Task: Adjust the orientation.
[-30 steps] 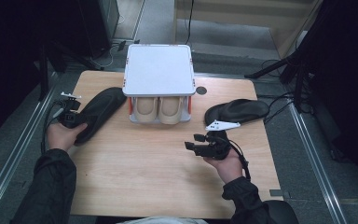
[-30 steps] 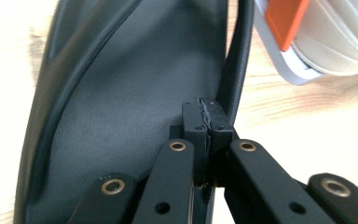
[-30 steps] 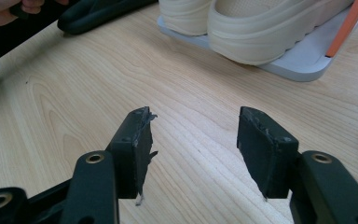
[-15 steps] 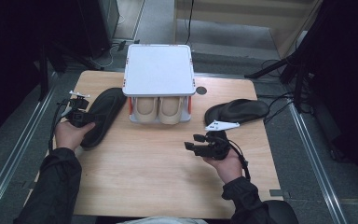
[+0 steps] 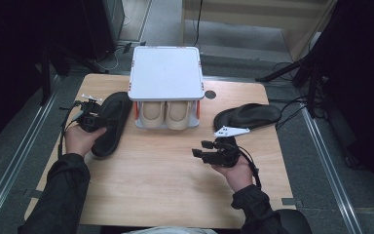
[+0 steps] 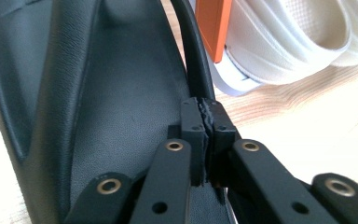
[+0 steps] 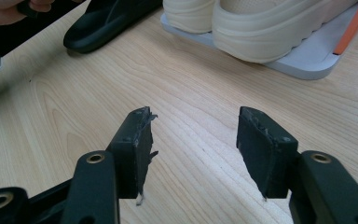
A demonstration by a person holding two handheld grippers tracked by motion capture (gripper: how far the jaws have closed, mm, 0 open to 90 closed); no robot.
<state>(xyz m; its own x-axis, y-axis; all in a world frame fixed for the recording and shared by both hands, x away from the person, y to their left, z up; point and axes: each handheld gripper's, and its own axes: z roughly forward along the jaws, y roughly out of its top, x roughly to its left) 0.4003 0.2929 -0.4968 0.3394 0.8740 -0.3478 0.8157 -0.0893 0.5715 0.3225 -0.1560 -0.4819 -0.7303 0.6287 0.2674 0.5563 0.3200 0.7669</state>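
Pinched together on the edge of the black slipper [image 6: 98, 107], the fingers [image 6: 192, 140] of my left gripper [image 5: 88, 119] have only the thin rim between their pads; my right gripper [image 7: 193, 149] hovers over bare table [image 5: 165, 185] with its jaws wide apart, holding nothing.

What worries me is that narrow bite — the rim is soft and I judge it could slide out of the pads, or the slipper could swing and knock the orange post [image 6: 213, 28] of the white rack [image 5: 165, 73], where the cream shoes [image 5: 166, 114] sit just beside it.

Left of the rack, near the table's left edge, the slipper lies with its long axis running from near-left to far-right — its far end points toward the rack's corner. Which end is the toe I cannot tell. Its mate [image 5: 247, 116] lies well apart, right of the rack.
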